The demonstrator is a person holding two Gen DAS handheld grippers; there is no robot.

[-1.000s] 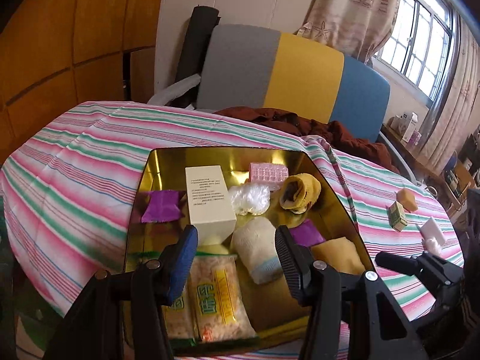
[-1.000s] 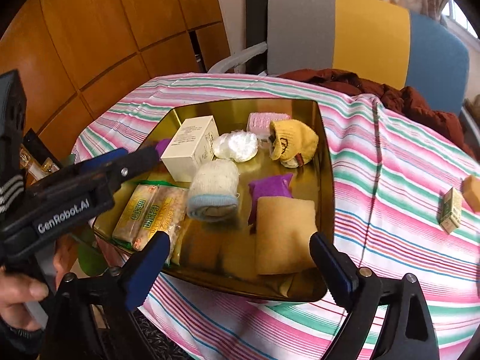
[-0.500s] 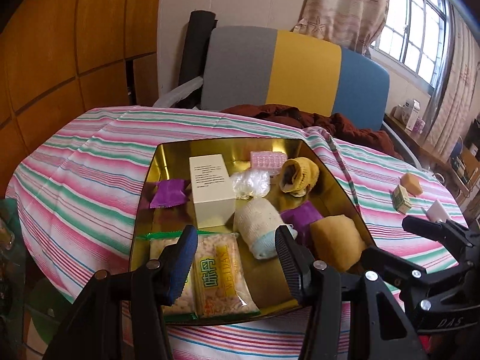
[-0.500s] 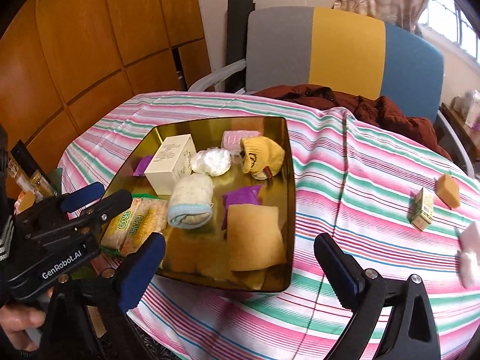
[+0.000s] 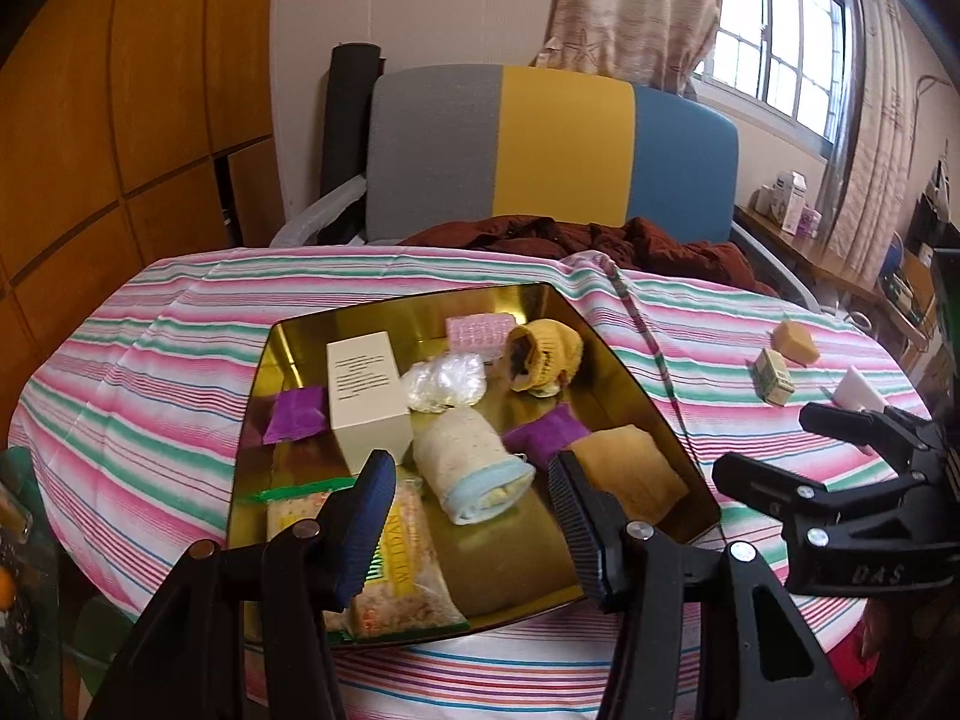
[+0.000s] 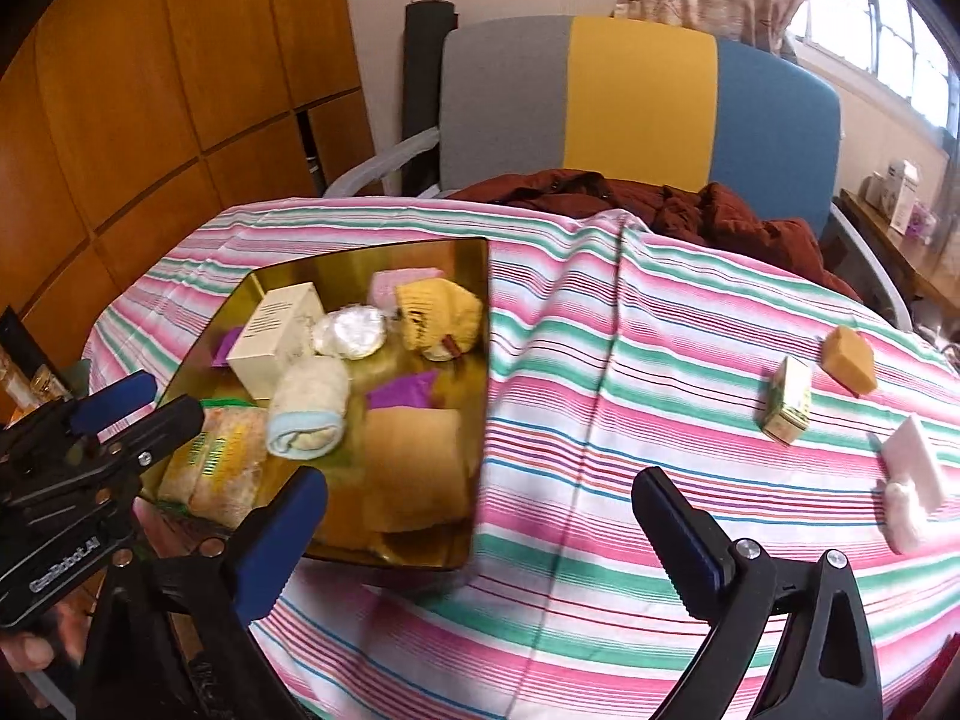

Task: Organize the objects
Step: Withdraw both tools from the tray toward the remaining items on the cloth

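The right hand-held gripper (image 6: 480, 540) is hanging released and empty over bare striped tabletop (image 6: 600, 420), and the loose things are lying ahead and to its right: a white block (image 6: 912, 468) nearest, then a small green carton (image 6: 787, 408) standing upright, then a tan cube (image 6: 849, 359). The left hand-held gripper (image 5: 474, 516), also spread and empty, is facing the gold tray (image 5: 630, 384), well apart from them, so the right looks better placed. A striped chair (image 6: 636, 108) and a window (image 5: 774, 54) are showing beyond.

Daylight from window (image 5: 774, 30) upper right; gold tray (image 5: 288, 348) glares; right view motion-blurred; fisheye edges dark, bent.
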